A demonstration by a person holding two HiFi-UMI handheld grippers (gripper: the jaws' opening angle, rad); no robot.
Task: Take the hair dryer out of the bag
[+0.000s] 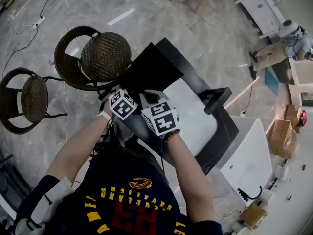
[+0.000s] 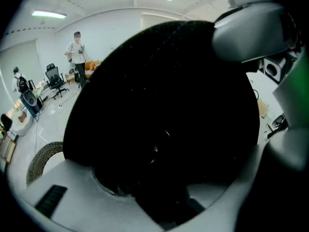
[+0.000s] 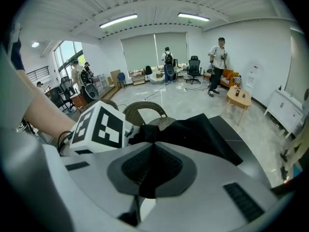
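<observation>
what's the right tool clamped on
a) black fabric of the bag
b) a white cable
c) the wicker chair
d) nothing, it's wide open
A: in the right gripper view the right tool has its jaws together, with a fold of the black bag pinched between them.

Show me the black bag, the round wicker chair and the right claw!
black bag [image 1: 152,68]: head view, middle of its flat dark side.
wicker chair [image 1: 105,56]: head view, on its woven seat.
right claw [image 3: 153,151]: right gripper view, between its shut tips.
</observation>
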